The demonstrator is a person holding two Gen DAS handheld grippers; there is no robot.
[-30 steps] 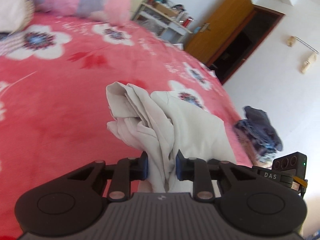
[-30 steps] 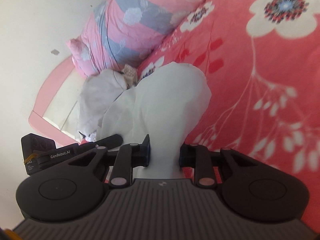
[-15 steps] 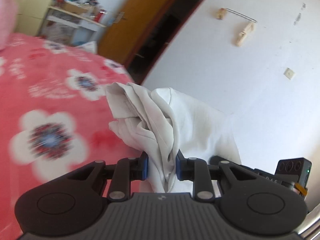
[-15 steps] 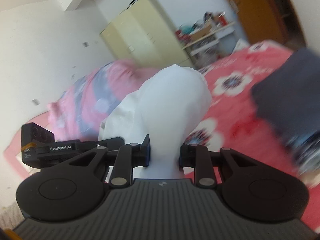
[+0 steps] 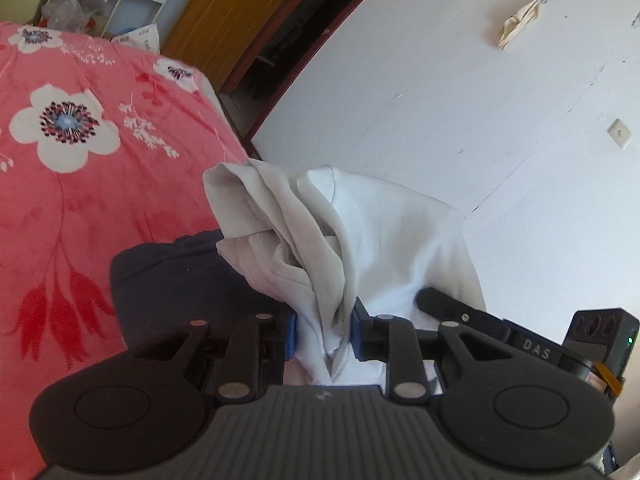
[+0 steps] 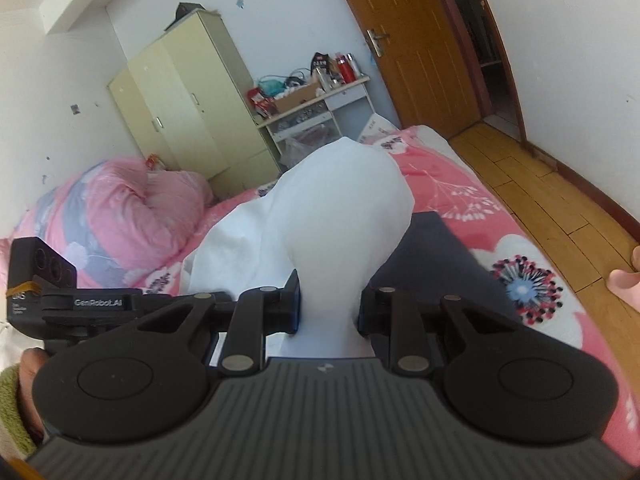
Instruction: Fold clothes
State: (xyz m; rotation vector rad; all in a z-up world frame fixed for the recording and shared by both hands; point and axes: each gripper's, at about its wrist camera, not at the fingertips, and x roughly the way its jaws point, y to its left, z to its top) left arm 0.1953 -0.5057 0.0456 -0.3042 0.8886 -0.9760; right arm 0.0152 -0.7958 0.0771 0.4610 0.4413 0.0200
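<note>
A white garment [image 5: 380, 240] is held up between both grippers above the bed. My left gripper [image 5: 323, 336] is shut on a bunched, creased edge of it. My right gripper [image 6: 329, 308] is shut on another part of the white garment [image 6: 340, 208], which bulges smooth in front of the fingers. A dark navy garment [image 5: 168, 280] lies flat on the pink bedspread below; it also shows in the right wrist view [image 6: 436, 256]. The other gripper's body shows at the lower right of the left view [image 5: 520, 344] and at the left of the right view [image 6: 60, 292].
The bed has a pink flowered blanket [image 5: 64, 168]. A rolled pink quilt [image 6: 120, 216] lies at its head. A yellow wardrobe [image 6: 188, 112], a cluttered shelf [image 6: 312, 96] and a wooden door [image 6: 416, 40] stand behind. A white wall [image 5: 480, 100] and wood floor [image 6: 540, 200] flank the bed.
Both grippers have swung with the white garment away from the bed's head toward its foot, and now hold it over the dark navy garment. Both stay shut on the cloth.
</note>
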